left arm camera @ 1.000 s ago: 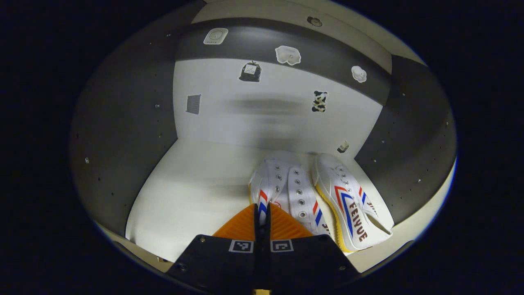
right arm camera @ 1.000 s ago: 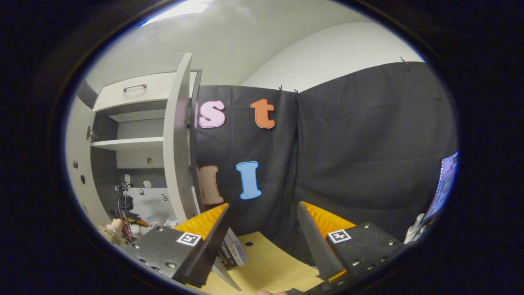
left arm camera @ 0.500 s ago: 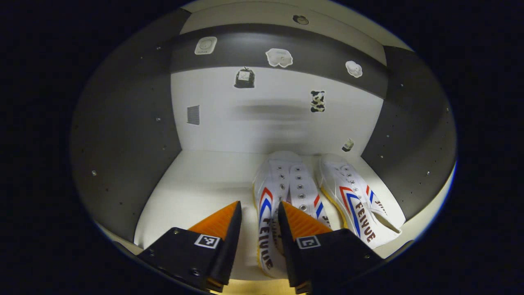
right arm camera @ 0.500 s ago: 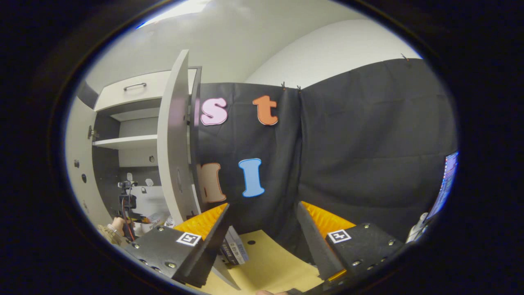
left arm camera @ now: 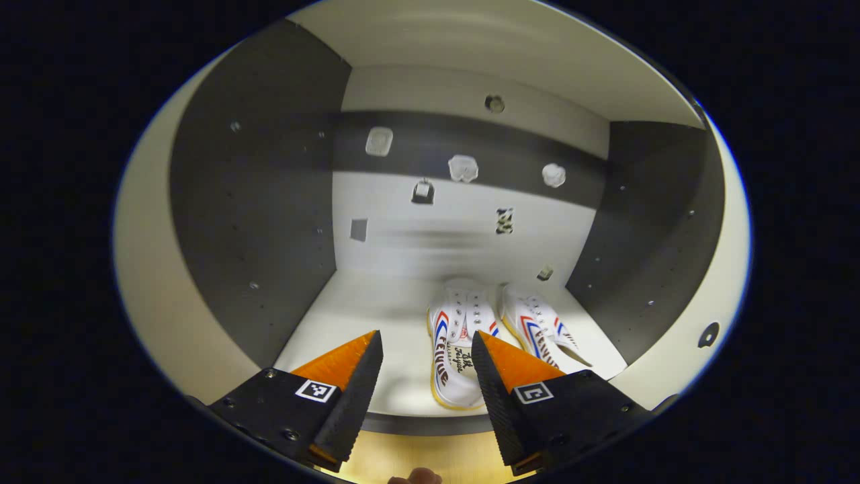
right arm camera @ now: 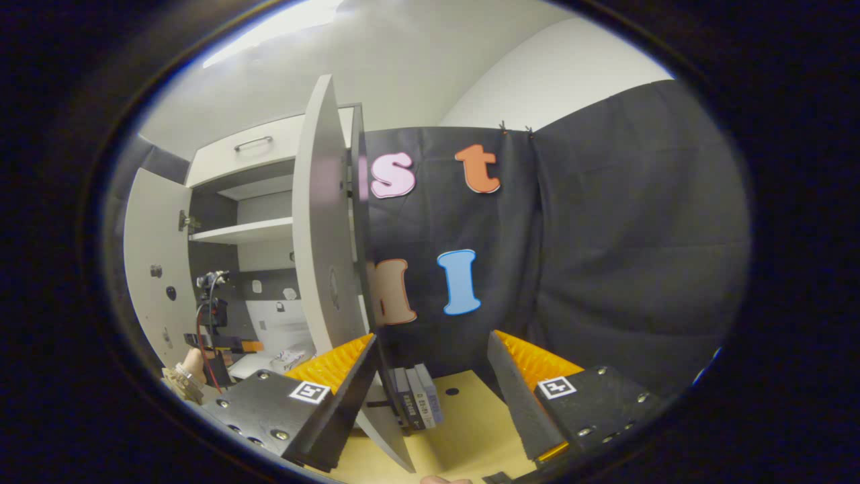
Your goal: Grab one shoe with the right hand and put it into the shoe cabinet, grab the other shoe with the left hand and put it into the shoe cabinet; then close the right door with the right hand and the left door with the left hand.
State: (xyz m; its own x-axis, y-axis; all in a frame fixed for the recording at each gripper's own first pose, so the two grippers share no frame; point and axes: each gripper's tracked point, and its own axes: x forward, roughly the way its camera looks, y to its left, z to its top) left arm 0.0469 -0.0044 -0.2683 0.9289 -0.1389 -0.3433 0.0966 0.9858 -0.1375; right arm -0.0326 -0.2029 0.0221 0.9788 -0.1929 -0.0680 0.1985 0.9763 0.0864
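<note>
Shoes are both inside the shoe cabinet (left arm camera: 222,202), on its white bottom shelf (left arm camera: 349,316): left shoe (left arm camera: 457,343) toe toward the back wall, right shoe (left arm camera: 541,326) just beside it, nearer the cabinet's dark right side panel (left arm camera: 645,222). They lie side by side, roughly parallel, heels toward the shelf's front edge. My left gripper (left arm camera: 426,366) sits level at the cabinet mouth, pointing straight in; jaws spread wide, nothing between them, fingers (left arm camera: 349,363) hanging just outside the shelf's front lip. Left shoe's heel shows in the gap between my fingers, but deeper in the cabinet, no contact. Back wall of the cabinet carries several small stickers (left arm camera: 462,168). My right gripper (right arm camera: 430,376) is held out to the right of the cabinet, tilted slightly up, aimed past the edge of the open right door (right arm camera: 322,228) at the black cloth wall; jaws released, holding nothing. Right door stands swung out, edge-on to me, its lower corner between my fingers' line of sight. Left door (right arm camera: 151,262) is also swung open on the cabinet's far side. From the right gripper view, my left gripper (right arm camera: 215,329) and the hand (right arm camera: 191,366) on it show low at the cabinet opening. Books (right arm camera: 416,396) stand on the wooden floor (right arm camera: 463,437) at the foot of the right door.
</note>
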